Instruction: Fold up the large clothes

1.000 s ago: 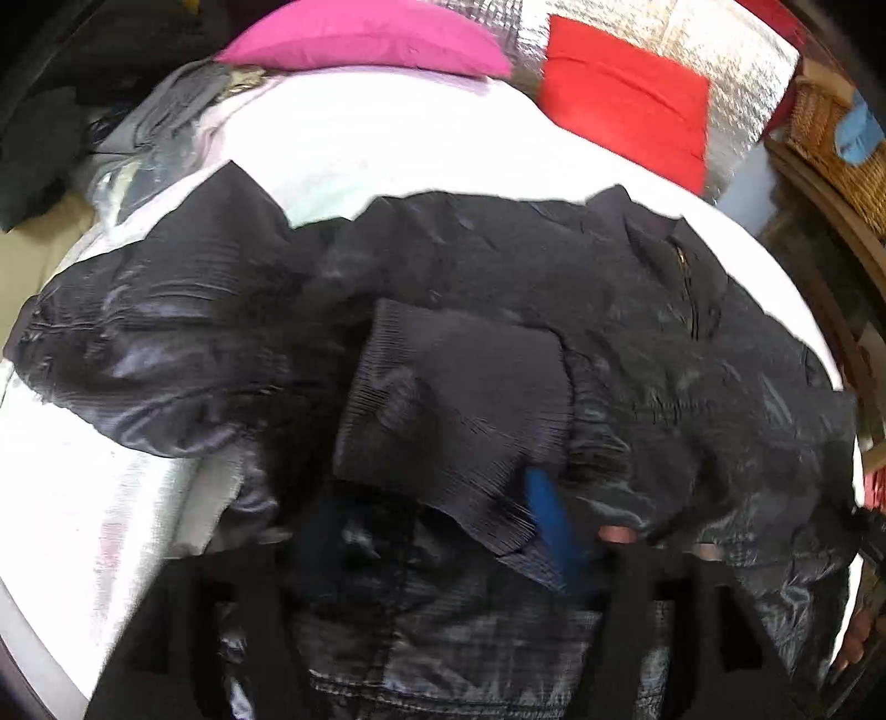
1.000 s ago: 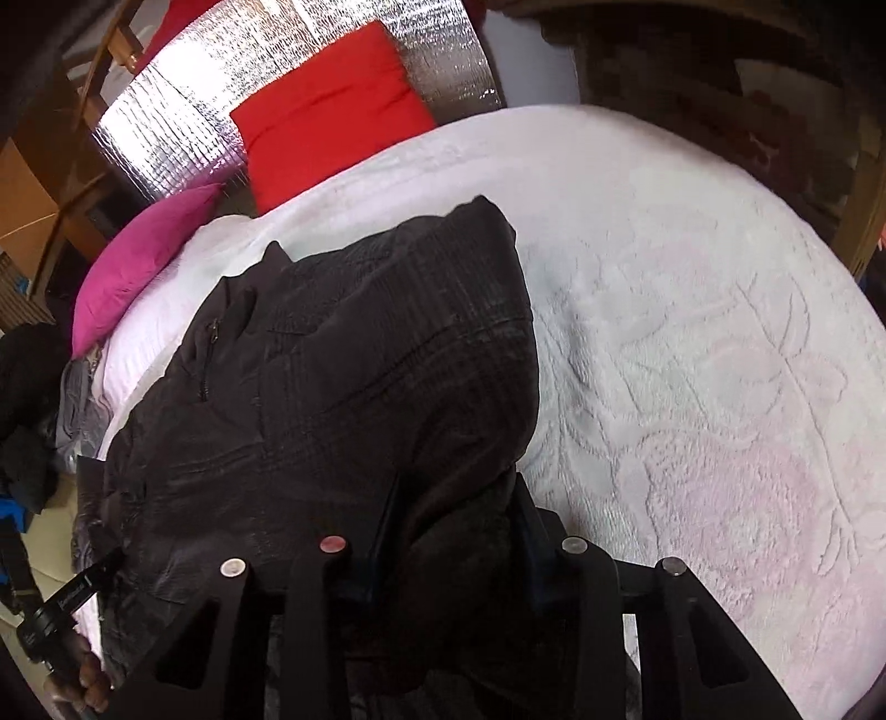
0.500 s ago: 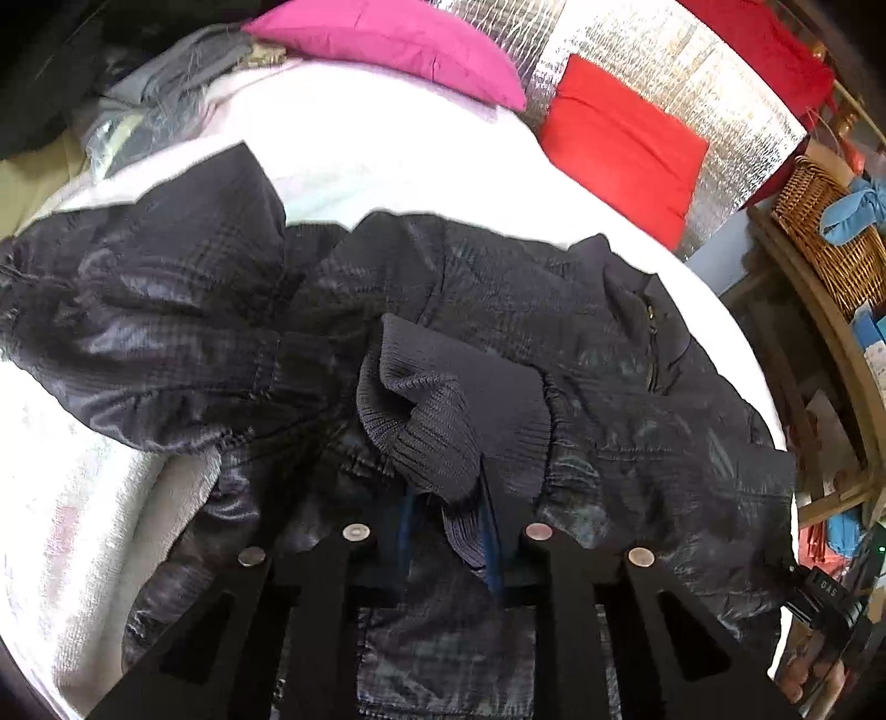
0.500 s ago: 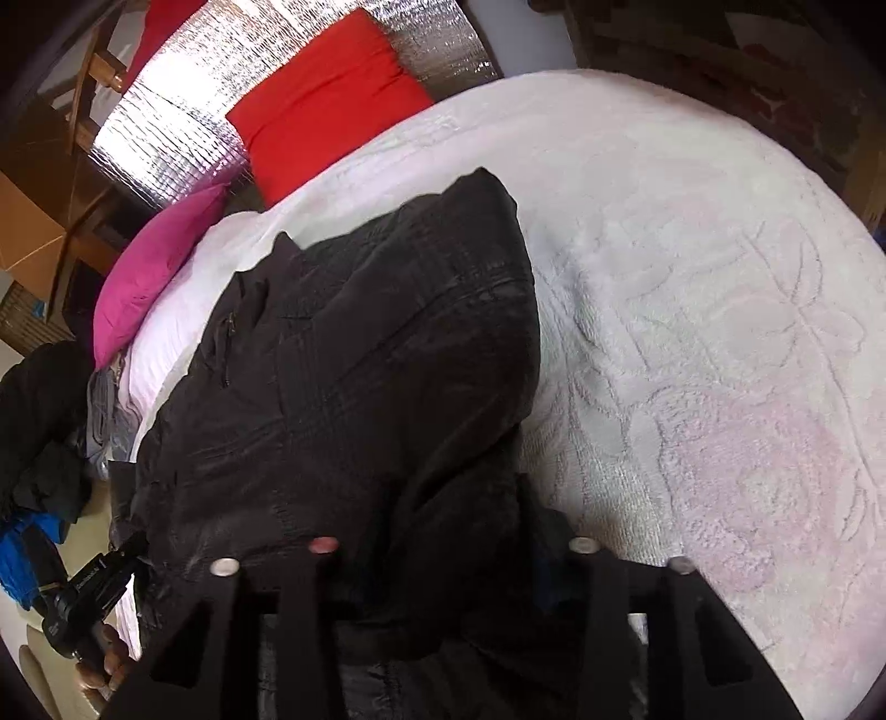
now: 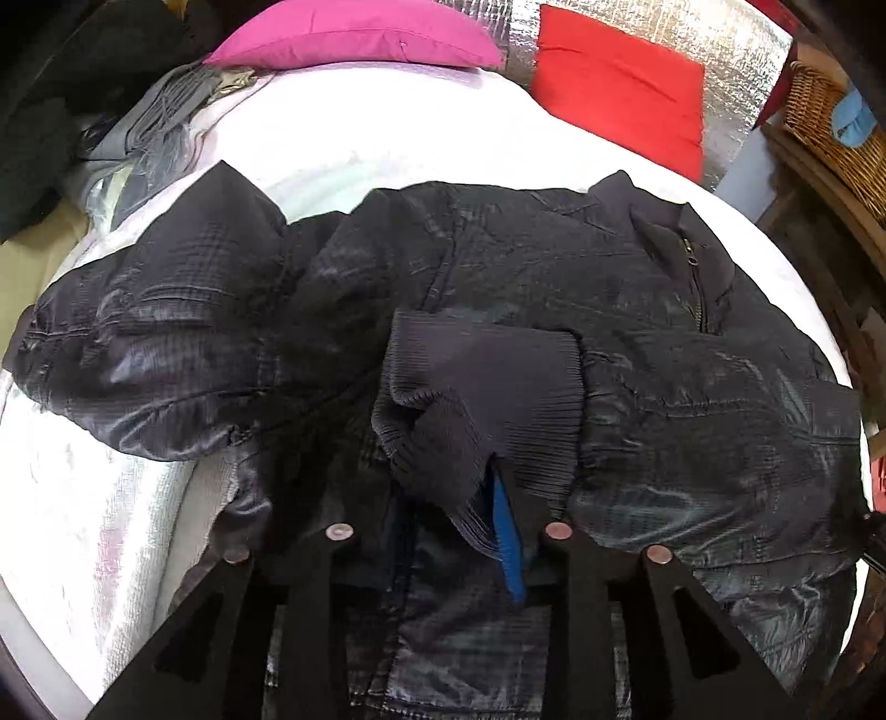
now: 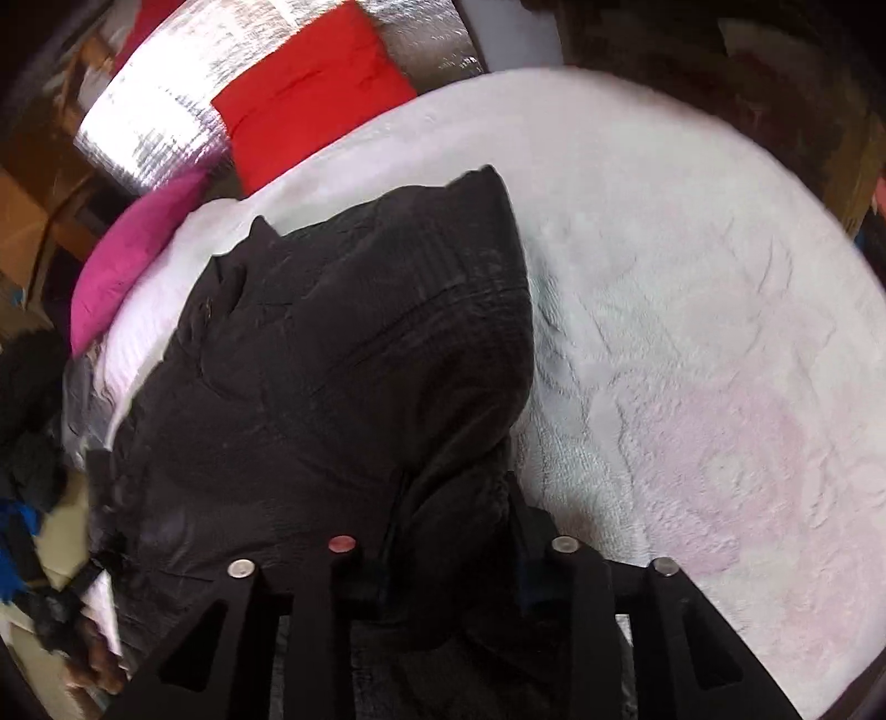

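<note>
Opening at this moment, left tongs (image 5: 451,531), with the ribbed knit cuff (image 5: 476,399) of the black jacket (image 5: 637,332) lying between the blue pads (image 5: 506,531); pressing or loose, cannot tell. Clamped on a bunched fold of the same jacket (image 6: 354,376), right tongs (image 6: 451,545), dark cloth filling the gap between the two black fingers. Spread beyond both, jacket across the white bed (image 6: 692,332), one sleeve thrown out to the left in the left wrist view, collar and zip (image 5: 692,260) further back toward the right. Further off, grey clothes (image 5: 160,122) heaped at the bed's left edge. Farthest, pink pillow (image 5: 360,33) and red pillow (image 5: 620,83) against a silver foil panel (image 5: 736,66), wicker basket (image 5: 830,127) at far right. No readable writing or brand anywhere.
</note>
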### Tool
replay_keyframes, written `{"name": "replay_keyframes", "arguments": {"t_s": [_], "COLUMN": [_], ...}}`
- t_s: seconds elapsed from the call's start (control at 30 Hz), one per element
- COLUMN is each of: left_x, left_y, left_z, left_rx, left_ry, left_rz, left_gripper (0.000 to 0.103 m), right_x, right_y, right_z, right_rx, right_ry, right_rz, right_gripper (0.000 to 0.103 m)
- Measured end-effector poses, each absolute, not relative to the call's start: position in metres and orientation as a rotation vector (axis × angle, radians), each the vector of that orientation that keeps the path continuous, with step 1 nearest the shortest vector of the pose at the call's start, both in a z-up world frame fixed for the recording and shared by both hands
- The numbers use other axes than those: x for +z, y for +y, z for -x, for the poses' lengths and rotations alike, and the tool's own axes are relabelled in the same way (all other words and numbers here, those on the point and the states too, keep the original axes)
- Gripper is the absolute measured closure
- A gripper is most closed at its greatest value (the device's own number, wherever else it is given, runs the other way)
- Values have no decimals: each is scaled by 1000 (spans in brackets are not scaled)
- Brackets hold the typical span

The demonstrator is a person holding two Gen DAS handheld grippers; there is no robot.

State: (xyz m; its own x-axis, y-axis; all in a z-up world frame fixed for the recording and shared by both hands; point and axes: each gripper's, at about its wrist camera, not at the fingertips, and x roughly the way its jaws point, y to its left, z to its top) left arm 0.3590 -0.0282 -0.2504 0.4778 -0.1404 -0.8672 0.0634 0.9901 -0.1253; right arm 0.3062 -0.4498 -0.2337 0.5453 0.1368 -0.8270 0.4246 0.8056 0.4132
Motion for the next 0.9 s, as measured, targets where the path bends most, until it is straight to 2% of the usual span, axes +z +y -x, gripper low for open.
{"name": "replay_keyframes", "arguments": {"t_s": [0.07,0.2,0.37,0.4,0.43,0.47,0.53,0.67,0.8,0.9], "left_x": [-246,-243,-245,-244,-244,-243,-243,-234,-231,-243], "left_y": [-27,-24,-26,-27,-29,-28,-30,-27,-23,-23], "left_z": [-356,-356,-359,-359,-358,-357,-357,-354,-353,-359], "left_rx": [-112,-110,-110,-109,-109,-109,-113,-111,-89,-89], "left_ry": [1040,1025,1018,1012,1008,1005,997,957,949,1016], "left_rz": [58,60,43,36,30,26,19,24,12,7], "left_gripper": [65,65,65,65,65,65,68,71,71,70], "right_x": [-228,-213,-225,-228,-230,-232,-236,-234,-213,-230], "right_y": [-459,-477,-492,-493,-492,-490,-485,-474,-466,-465], "right_z": [-301,-295,-311,-315,-319,-324,-333,-340,-331,-337], "right_rx": [-182,-181,-212,-211,-211,-216,-221,-277,-278,-295], "right_ry": [972,825,766,754,746,746,767,783,708,797], "right_rz": [-694,-752,-813,-819,-818,-807,-780,-705,-640,-626], "right_gripper": [36,33,33,34,39,51,67,72,72,71]}}
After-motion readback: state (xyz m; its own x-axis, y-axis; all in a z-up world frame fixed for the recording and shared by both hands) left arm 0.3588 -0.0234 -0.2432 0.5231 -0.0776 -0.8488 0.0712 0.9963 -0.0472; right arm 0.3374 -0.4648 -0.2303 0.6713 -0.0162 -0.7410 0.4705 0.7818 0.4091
